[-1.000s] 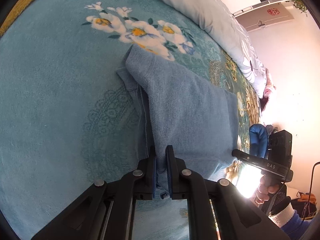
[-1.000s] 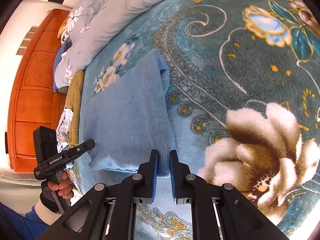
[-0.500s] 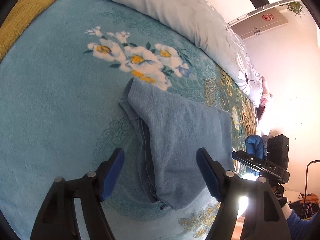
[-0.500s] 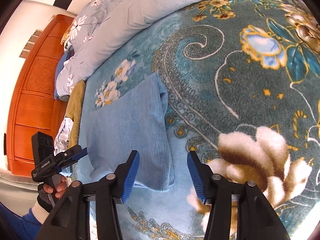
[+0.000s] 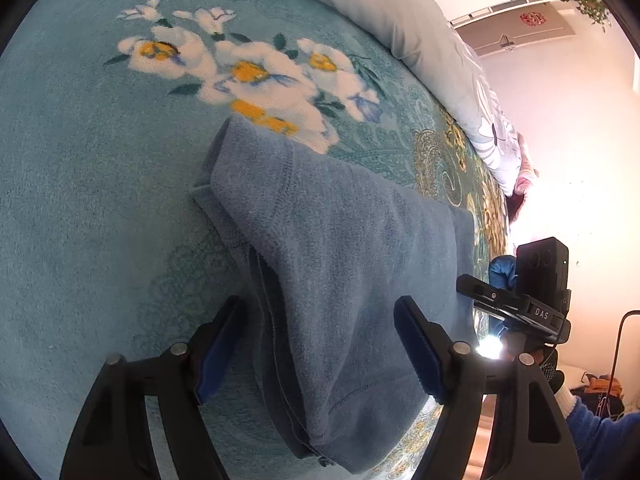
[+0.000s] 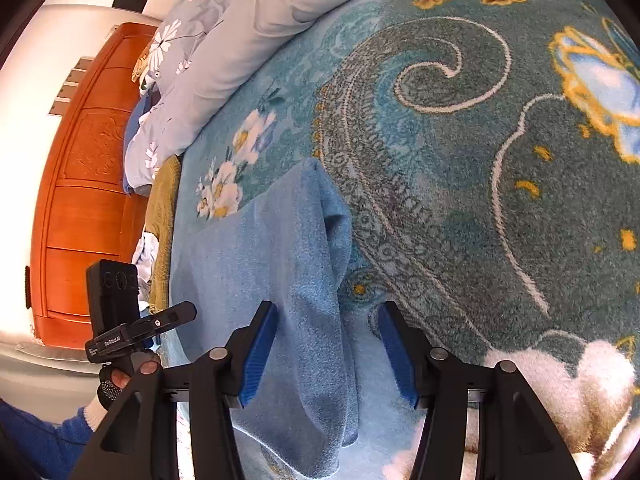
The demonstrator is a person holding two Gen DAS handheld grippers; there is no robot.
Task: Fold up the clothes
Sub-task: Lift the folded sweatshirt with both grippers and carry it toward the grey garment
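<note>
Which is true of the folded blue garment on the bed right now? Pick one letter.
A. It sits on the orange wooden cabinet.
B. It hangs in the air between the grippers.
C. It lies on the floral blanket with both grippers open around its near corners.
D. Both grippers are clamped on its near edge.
C: the blue garment lies flat on the floral blanket, and the left gripper and right gripper both stand open, pads off the cloth.

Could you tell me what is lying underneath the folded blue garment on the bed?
The folded blue garment rests on the teal floral blanket, whose white flowers show just beyond it. Whatever pattern lies directly beneath is covered.
</note>
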